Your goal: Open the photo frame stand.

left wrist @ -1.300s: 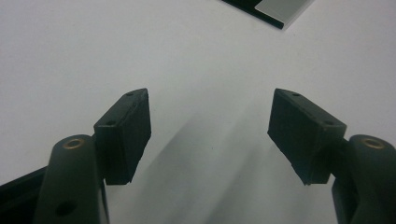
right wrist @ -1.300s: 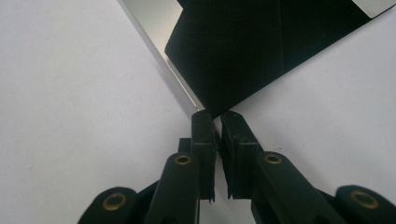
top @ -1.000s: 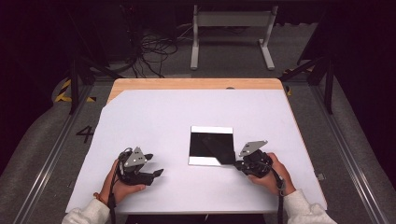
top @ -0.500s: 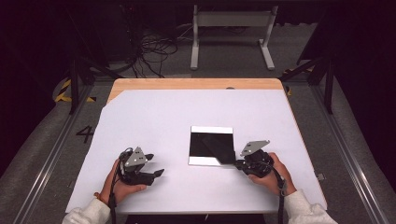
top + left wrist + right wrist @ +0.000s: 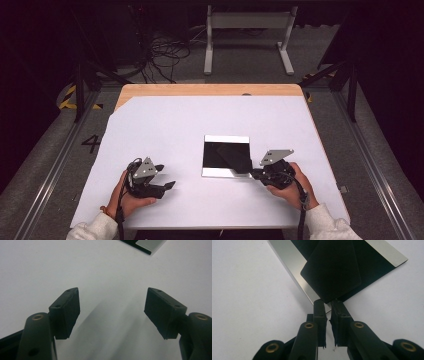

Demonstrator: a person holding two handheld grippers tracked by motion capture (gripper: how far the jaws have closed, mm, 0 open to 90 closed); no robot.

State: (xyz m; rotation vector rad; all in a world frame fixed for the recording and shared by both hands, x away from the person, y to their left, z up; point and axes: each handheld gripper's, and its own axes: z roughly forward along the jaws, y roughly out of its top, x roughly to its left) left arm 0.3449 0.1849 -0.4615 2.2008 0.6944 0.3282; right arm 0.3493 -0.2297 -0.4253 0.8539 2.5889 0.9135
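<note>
We find a thin black card (image 5: 331, 272) held by one corner over a flat black panel with pale strips along two edges (image 5: 226, 156). The panel lies flat on the white table cover (image 5: 165, 125), a little right of centre and toward the person's side. The card is raised above the panel, its free end reaching out over the dark middle; whether that far end touches the panel we cannot tell.

The right gripper (image 5: 329, 306) has its jaws pressed together on the card's near corner, at the panel's near right corner. The bite is shallow, taking only the tip of the corner. In the high view this right gripper (image 5: 256, 173) sits just beside the panel's edge, in the person's right hand (image 5: 290, 185).

The left gripper (image 5: 112, 310) stands with its jaws spread wide over bare table cover, holding nothing; the panel's corner (image 5: 143, 245) is well apart from it.

We judge the step in hand to be handling the card over the panel. To do it well, we advise keeping the pinch firm, since so small a bite may let the card swing or slip. The idle gripper could steady the panel's near left corner should it slide.
</note>
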